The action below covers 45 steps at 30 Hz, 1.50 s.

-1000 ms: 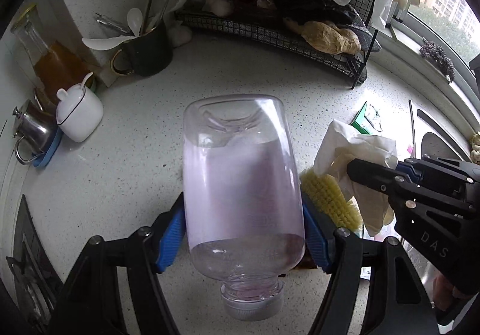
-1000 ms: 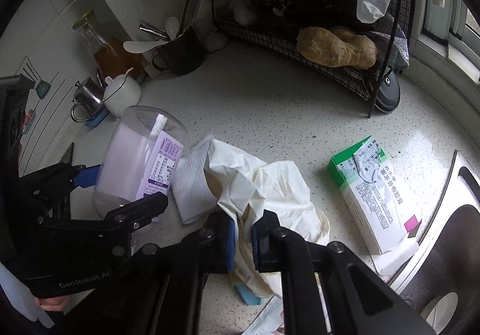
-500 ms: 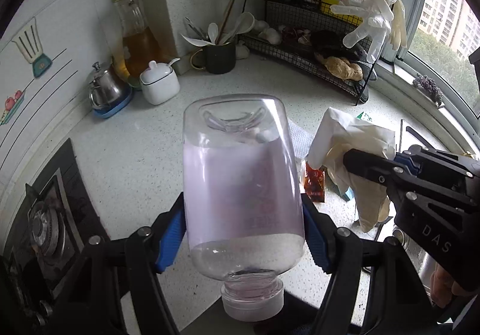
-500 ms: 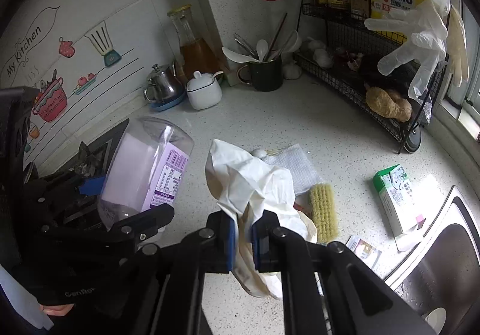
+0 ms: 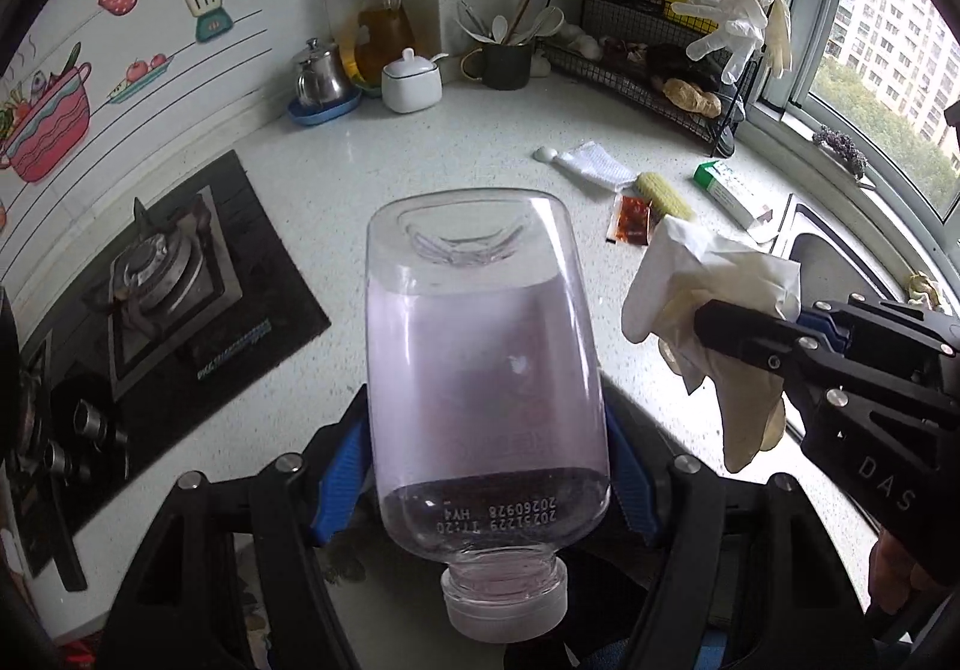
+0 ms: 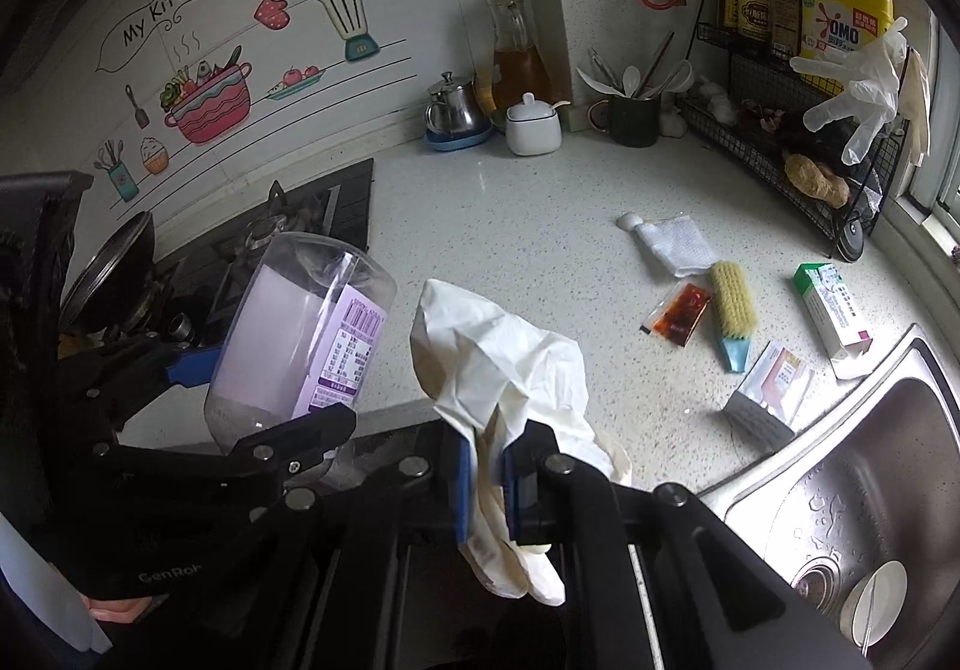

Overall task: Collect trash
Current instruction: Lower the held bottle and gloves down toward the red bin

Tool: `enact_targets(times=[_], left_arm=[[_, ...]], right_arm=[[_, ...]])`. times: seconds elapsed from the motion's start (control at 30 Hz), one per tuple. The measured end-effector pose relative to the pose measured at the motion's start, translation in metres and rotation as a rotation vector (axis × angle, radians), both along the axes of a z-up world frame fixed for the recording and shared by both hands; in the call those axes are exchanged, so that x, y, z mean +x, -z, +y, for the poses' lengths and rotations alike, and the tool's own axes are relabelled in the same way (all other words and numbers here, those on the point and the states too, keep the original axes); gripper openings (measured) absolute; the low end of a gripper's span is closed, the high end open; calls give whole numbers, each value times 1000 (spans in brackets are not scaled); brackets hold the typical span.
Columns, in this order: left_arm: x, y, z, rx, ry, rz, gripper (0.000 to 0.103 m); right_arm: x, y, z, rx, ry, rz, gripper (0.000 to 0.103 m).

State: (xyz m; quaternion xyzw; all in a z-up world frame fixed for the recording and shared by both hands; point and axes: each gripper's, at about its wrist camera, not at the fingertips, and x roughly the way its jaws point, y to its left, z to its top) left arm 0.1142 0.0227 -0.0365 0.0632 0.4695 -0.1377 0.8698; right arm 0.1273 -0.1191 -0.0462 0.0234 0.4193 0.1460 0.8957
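At the bottom centre of the left wrist view the left gripper (image 5: 486,466) clamps the empty plastic bottle (image 5: 480,370) neck-down, and at lower right the right gripper (image 6: 489,466) pinches a crumpled glove (image 6: 510,370), both lifted clear, probably for binning. Farther up the counter (image 6: 510,226) a sauce packet (image 6: 678,313), brush (image 6: 733,304) and green box (image 6: 831,310) lie uncollected beside the sink (image 6: 840,460); nothing blocks the hands

a home kitchen: gas stove (image 5: 162,274), steel sink (image 6: 840,490), "my kitchen" wall sticker (image 6: 174,3).
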Motion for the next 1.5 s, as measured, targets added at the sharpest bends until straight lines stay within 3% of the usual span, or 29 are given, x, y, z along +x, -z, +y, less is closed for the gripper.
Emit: enact_targets(times=[0.27,0.67,0.87,1.33,1.5], left_arm=[[-41,44,26,-3,-50,95,68],[-43,119,45,-9,-102,209,68],[-35,179,53,-30,-123,292,68],[-2,351,41,-20,-31,381,68],[13,393,31,-39,-3,427,68]], right_arm=[[-31,43,22,-10,-22,104,7],[-28,115,39,-28,-46,224,7],[-25,166,44,-42,-29,271,7],[-8,322,35,-66,61,350,7],[2,351,25,-69,120,384,7]])
